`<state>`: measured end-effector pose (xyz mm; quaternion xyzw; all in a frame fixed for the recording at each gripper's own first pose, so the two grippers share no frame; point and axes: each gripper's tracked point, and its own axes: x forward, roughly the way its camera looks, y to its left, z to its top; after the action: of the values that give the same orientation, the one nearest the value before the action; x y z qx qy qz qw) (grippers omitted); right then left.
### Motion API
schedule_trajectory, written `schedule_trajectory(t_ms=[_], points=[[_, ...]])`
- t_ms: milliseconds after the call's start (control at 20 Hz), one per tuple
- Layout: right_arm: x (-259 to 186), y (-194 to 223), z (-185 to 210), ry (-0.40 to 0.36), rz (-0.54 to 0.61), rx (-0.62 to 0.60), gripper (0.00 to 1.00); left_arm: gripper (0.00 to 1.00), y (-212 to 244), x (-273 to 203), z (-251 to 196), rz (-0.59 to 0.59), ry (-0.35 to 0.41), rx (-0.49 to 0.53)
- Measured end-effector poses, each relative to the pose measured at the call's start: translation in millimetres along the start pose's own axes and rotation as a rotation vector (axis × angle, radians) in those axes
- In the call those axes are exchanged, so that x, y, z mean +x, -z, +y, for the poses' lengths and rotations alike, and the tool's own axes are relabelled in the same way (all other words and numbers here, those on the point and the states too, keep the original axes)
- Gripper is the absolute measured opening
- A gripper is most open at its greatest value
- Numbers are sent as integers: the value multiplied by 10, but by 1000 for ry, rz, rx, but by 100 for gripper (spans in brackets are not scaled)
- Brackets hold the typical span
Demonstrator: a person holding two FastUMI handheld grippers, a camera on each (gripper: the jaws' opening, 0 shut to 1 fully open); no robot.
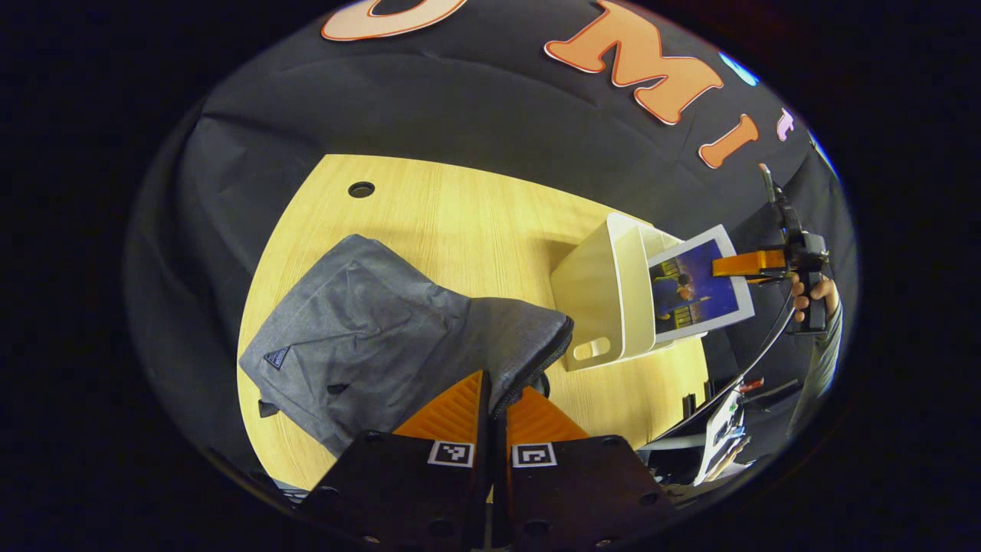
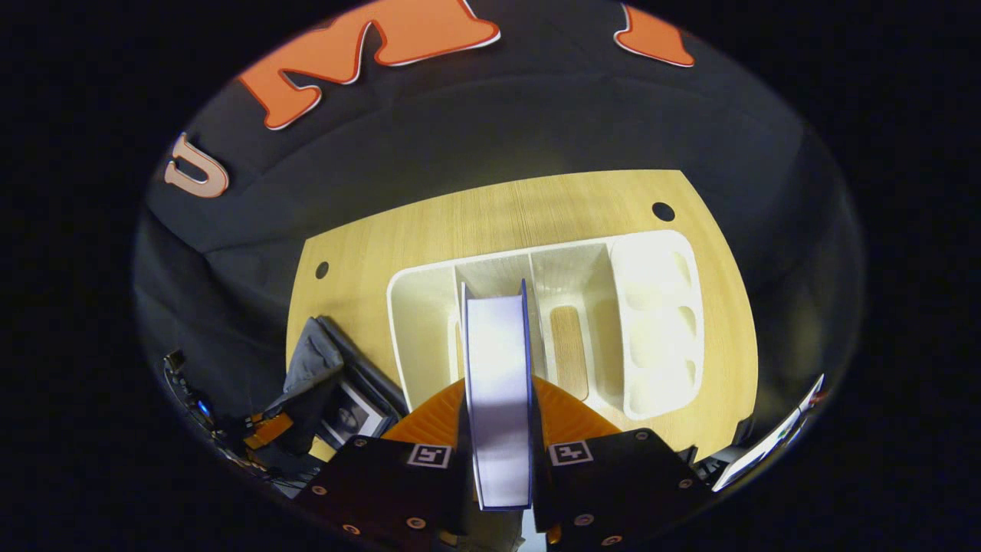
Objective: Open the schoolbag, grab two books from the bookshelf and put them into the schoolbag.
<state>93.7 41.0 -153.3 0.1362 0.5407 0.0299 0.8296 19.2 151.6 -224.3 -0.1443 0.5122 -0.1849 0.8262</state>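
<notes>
Jaws of the right gripper point(image 2: 498, 452) are clamped on a book point(image 2: 498, 383), held above the bookshelf point(image 2: 659, 307) at frame centre. Left gripper point(image 1: 490, 414) jaws appear pinched on the schoolbag point(image 1: 368, 345) rim, presumably keeping its mouth open on the tabletop point(image 1: 460, 222).

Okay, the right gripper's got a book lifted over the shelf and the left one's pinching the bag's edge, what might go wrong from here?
1. The right gripper clamps the book near one end only, so it may swing or slip on the way over.
2. The left gripper pinches the schoolbag by its zipper edge; the mouth looks narrow, so the book's corner could catch on it.
3. The book hangs just above the bookshelf; a low sideways carry might knock the shelf.
</notes>
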Motion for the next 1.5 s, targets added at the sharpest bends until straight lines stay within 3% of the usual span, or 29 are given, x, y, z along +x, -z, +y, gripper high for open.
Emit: schedule_trajectory(t_ms=[300, 600, 1000, 1500], points=[[-730, 232, -50, -17, -122, 122, 31, 5, 8, -25, 27, 12, 63, 59], [-1211, 628, 166, -129, -209, 246, 31, 4, -61, -86, 34, 12, 104, 129], [-1267, 1069, 660, -264, -270, 319, 31, 4, -353, -268, 46, -10, 142, 227], [-870, 1552, 1461, -435, -270, 401, 31, 4, -730, -518, 73, -43, 175, 269]])
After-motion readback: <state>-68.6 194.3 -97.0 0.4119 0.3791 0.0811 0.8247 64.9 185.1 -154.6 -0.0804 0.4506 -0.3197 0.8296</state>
